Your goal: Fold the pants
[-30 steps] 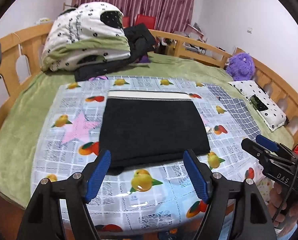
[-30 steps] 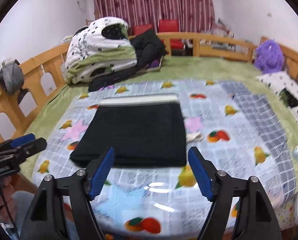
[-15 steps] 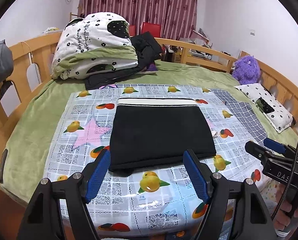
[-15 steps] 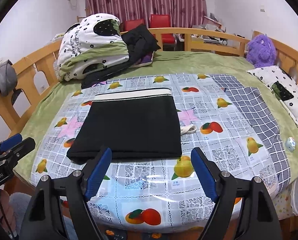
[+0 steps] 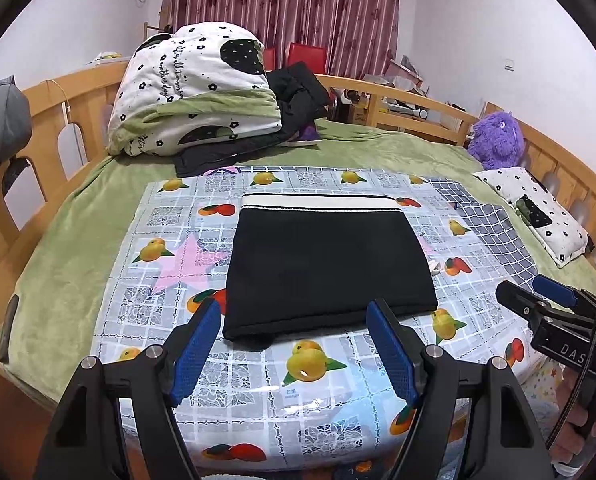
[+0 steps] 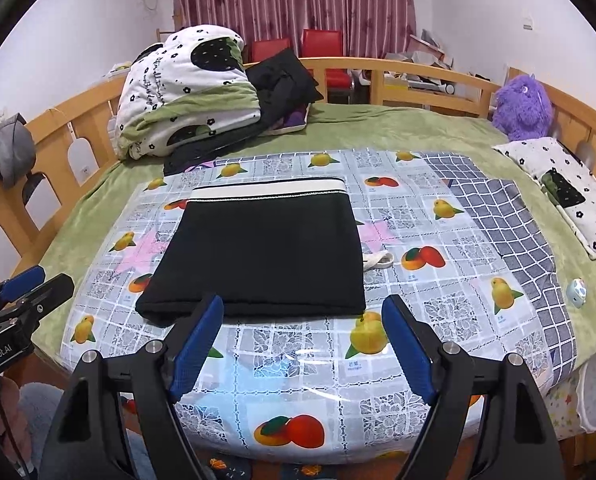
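Note:
The black pants [image 5: 325, 268] lie folded into a flat rectangle on the fruit-print plastic sheet [image 5: 298, 396], white waistband at the far edge; they also show in the right wrist view [image 6: 266, 256]. My left gripper [image 5: 296, 350] is open and empty, held back from the pants' near edge. My right gripper [image 6: 299, 346] is open and empty, also back from the near edge. Each gripper shows at the side of the other's view, the right one [image 5: 537, 300] and the left one [image 6: 30, 288].
A rolled white and green quilt [image 5: 194, 96] and dark clothes [image 5: 298, 88] lie at the bed's far left. A purple plush toy [image 5: 497, 138] and a small pillow [image 5: 537, 208] lie at the right. Wooden rails [image 5: 58, 100] ring the bed. A white cord [image 6: 377, 260] lies right of the pants.
Both grippers have drawn back and risen from the pants, so more of the bed shows. The pants lie still.

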